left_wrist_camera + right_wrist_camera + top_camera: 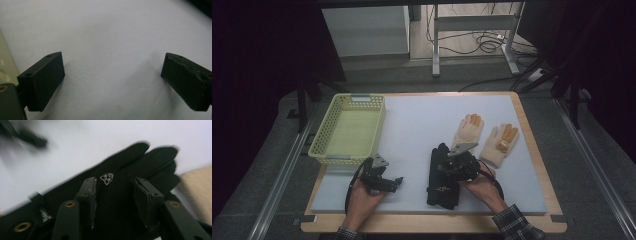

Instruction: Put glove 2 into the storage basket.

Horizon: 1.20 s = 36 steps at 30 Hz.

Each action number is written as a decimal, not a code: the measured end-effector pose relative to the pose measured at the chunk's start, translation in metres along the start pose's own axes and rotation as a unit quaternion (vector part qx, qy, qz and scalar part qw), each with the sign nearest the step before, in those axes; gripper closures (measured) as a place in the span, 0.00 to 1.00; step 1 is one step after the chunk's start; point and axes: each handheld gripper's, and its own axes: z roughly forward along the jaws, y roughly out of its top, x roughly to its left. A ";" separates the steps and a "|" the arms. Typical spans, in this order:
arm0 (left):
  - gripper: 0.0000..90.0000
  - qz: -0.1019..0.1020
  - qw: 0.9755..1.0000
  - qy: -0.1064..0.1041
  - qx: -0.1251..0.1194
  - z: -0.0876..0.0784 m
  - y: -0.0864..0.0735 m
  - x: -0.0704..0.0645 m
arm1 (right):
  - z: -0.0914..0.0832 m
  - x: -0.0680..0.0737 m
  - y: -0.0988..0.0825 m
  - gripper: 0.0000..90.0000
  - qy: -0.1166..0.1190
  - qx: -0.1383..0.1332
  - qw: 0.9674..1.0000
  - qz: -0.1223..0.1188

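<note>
Black glove (117, 187) seemingly between right gripper (115, 192) fingers (142, 197).

Basket (348, 129) far left; black gloves (442, 177) near; knit gloves (484, 137) right, behind.

Dim room, grey floor (272, 165), metal desk frame (472, 35), tangled cables (484, 42)

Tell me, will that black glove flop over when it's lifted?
Probably yes: the black glove lies flat and limp like soft fabric, so its ends would likely droop. It looks light, and it shouldn't roll. The right hand-held gripper has its jaws astride it.
</note>
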 end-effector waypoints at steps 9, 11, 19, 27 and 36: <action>0.05 -0.001 1.000 0.000 -0.001 0.000 0.000 0.000 | -0.005 0.011 0.001 0.97 -0.023 -0.015 1.000 0.016; 0.06 -0.002 1.000 0.001 -0.002 0.000 0.000 0.000 | -0.014 0.012 0.003 0.97 -0.023 -0.031 0.999 0.034; 0.05 -0.002 1.000 0.000 -0.002 0.000 0.000 0.000 | -0.034 0.014 0.002 0.97 -0.055 -0.066 0.992 0.091; 0.05 -0.002 1.000 0.000 -0.001 0.000 0.000 0.000 | -0.016 0.007 -0.010 0.77 -0.040 -0.056 0.992 0.102; 0.05 -0.001 1.000 0.000 -0.001 0.000 0.000 0.000 | -0.032 0.037 -0.013 0.74 0.039 -0.042 0.997 0.051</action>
